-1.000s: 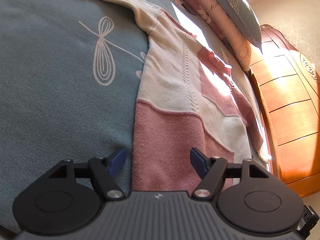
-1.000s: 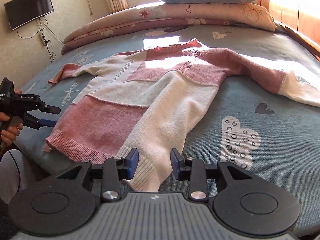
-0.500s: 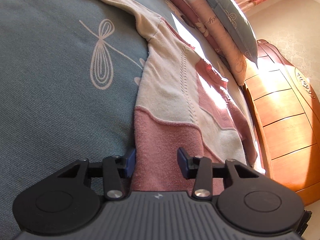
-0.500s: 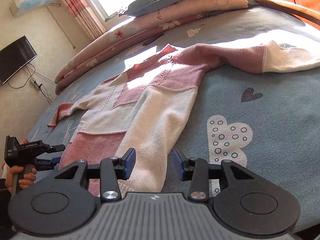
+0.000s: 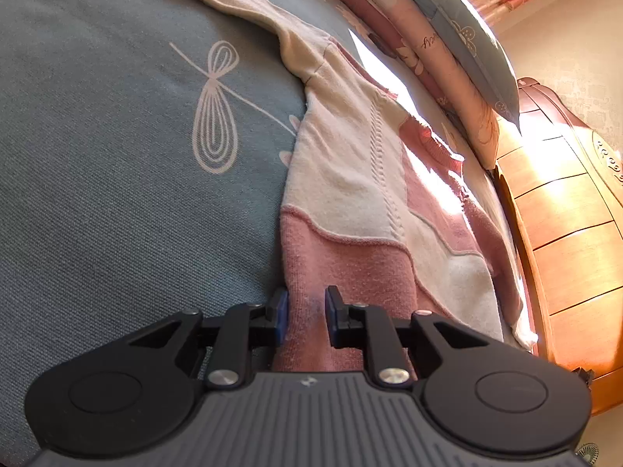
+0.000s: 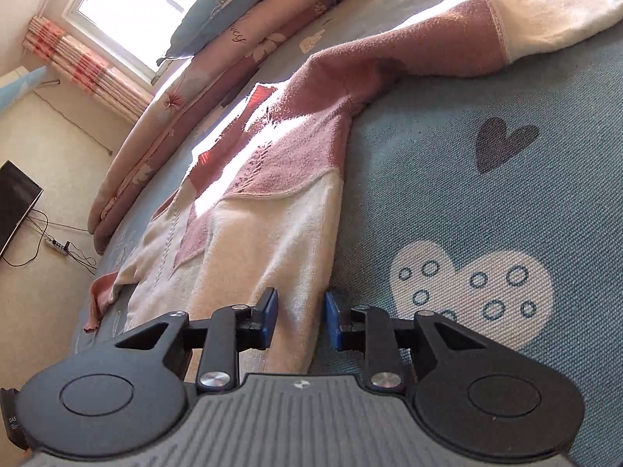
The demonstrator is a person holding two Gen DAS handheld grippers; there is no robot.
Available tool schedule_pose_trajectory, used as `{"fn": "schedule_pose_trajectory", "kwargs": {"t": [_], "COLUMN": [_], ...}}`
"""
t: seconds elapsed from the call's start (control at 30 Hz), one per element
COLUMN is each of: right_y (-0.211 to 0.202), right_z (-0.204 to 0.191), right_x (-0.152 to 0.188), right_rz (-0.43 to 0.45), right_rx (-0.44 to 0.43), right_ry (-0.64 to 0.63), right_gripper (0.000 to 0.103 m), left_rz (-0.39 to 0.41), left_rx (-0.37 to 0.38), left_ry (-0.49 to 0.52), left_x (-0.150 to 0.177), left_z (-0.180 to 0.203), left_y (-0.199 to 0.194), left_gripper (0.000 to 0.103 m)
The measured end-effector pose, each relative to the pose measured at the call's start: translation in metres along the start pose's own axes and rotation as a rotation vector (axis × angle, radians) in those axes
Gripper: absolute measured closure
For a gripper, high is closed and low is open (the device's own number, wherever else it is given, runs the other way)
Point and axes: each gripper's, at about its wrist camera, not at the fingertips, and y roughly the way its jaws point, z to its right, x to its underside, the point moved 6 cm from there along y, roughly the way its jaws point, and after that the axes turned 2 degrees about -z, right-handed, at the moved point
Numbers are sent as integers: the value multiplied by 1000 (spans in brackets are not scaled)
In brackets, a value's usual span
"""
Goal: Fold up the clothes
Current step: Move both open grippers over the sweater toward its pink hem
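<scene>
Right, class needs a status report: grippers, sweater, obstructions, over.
Left gripper open, jaws astride pink hem. Right gripper open, astride cream hem. Pink-and-cream knitted sweater flat, unfolded. Nothing obstructing.

We are in a home bedroom: a bed [image 6: 486, 194] with pillows [image 6: 218, 11], a curtained window [image 6: 128, 11], a wooden headboard [image 5: 564, 233], a TV [image 6: 15, 202].

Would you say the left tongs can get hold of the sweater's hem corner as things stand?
Probably yes. The left tongs already straddle the pink hem corner of the sweater, jaws apart with fabric between them, and only the flat bedspread lies alongside; nothing blocks closing.
</scene>
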Motion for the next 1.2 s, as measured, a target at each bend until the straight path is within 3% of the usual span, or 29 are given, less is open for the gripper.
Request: {"fn": "schedule_pose_trajectory", "kwargs": {"t": [0.07,0.23,0.37,0.43,0.6,0.67,0.77,0.83,1.03,1.2], "right_y": [0,-25,-49,-48,-39,-47,-65,-74,-92,-95], "right_z": [-1,-8,-17,-19,-16,-14,-15,-14,-16,-44], "right_x": [-1,-16,-39,-42,-25,-18,-7,1,23,34], "right_rz": [-12,29,111,104,55,71,105,114,96,89], "right_rx": [3,45,160,230,300,311,323,332,334,307], "right_ry": [-7,-90,-208,-267,-315,-293,-279,-280,-299,-422], "right_gripper": [95,95,95,95,88,77,75,67,67,63], "left_rz": [-3,-10,-13,-12,-10,-9,-13,-16,-8,-16], "left_rx": [-5,-12,-23,-26,-33,-36,-30,-14,-22,-9], "left_ry": [11,27,39,41,46,48,46,35,19,-15], "left_x": [0,0,0,1,3,3,5,6,9,10], "left_z": [1,2,4,4,5,6,7,6,6,3], "left_y": [0,0,-1,-2,-4,-4,-6,-7,-9,-13], "left_gripper": [85,85,84,83,82,82,79,78,92,92]}}
